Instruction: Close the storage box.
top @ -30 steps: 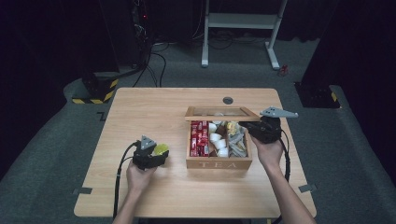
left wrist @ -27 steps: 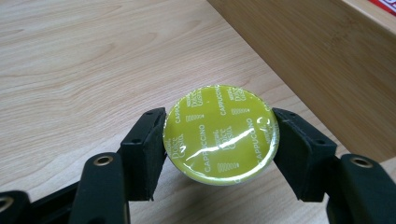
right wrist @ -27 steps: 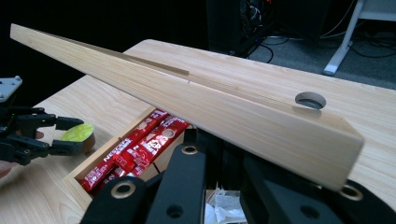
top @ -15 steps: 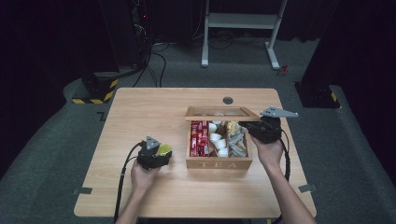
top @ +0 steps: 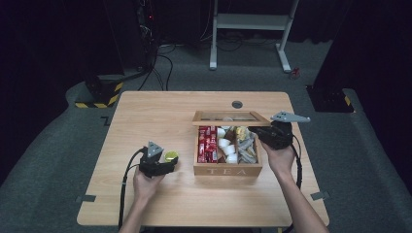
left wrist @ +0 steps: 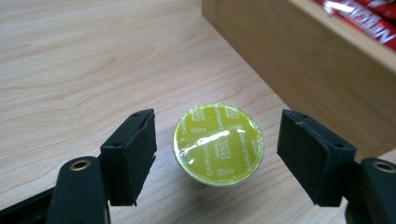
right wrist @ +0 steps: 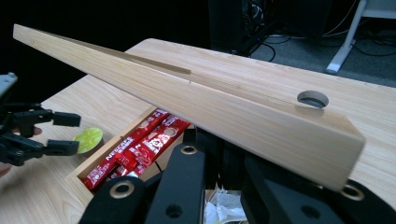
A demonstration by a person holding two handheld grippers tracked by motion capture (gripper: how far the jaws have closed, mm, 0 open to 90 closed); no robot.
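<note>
At the left of the table (top: 145, 111) we saw the left gripper (top: 167, 162) held low in the person's left hand (top: 145, 182), its cable trailing back toward the near edge. Its jaws stood wide apart, one on either side of a yellow-green capsule (left wrist: 218, 143) that sat foil-side up on the wood. In the left gripper view we found clear gaps between the capsule and both jaw pads, so nothing was gripped. The foil read "CAPPUCCINO". The capsule lay just beside the left wall of the wooden tea box (top: 227, 169), apart from it.

Moving right, we saw the box marked "TEA" on its front wall, with its compartments showing. The leftmost held red sachets (top: 207, 143), the middle one held white capsules (top: 226, 145), and the right one held pale wrapped packets (top: 246, 148) that we could not identify. The box lid (top: 228, 116) stood raised at the back, its glass pane facing upward.

Furthest right, the right gripper (top: 256, 132), held in the right hand (top: 281, 160), met the lid's right end. In the right gripper view the lid's wooden edge (right wrist: 224, 109) ran across directly above the jaws, which sat close together; we could not tell whether they pinched the lid or merely propped it
</note>
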